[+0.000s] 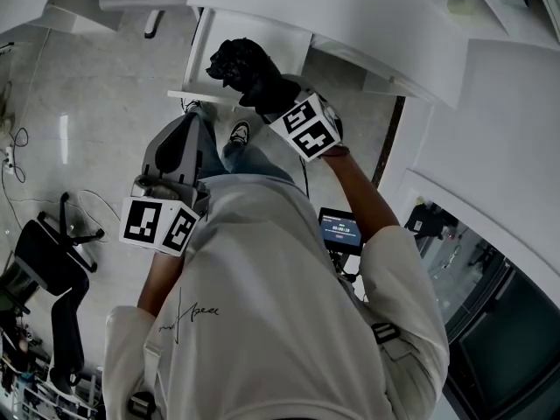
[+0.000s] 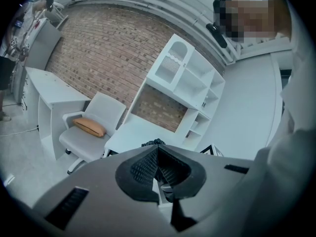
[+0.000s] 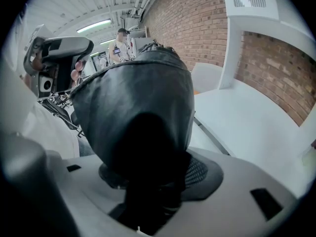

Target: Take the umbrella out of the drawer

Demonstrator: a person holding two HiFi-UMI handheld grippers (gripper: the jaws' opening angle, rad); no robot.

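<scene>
The umbrella (image 1: 248,70) is folded, a black fabric bundle held up in front of the person's chest. My right gripper (image 1: 267,94) is shut on its lower end. In the right gripper view the umbrella (image 3: 140,107) fills the middle and hides the jaws of my right gripper (image 3: 148,186). My left gripper (image 1: 194,116) hangs lower at the left, apart from the umbrella. In its own view my left gripper (image 2: 157,154) has its ribbed pads (image 2: 143,167) meeting with nothing between them. I cannot make out the drawer for certain.
A white desk (image 2: 136,132) with a white shelf unit (image 2: 185,80) stands before a brick wall. A white chair (image 2: 94,135) with an orange cushion (image 2: 89,127) is beside it. A black chair (image 1: 44,265) stands on the floor at the left. A person (image 3: 120,46) stands far off.
</scene>
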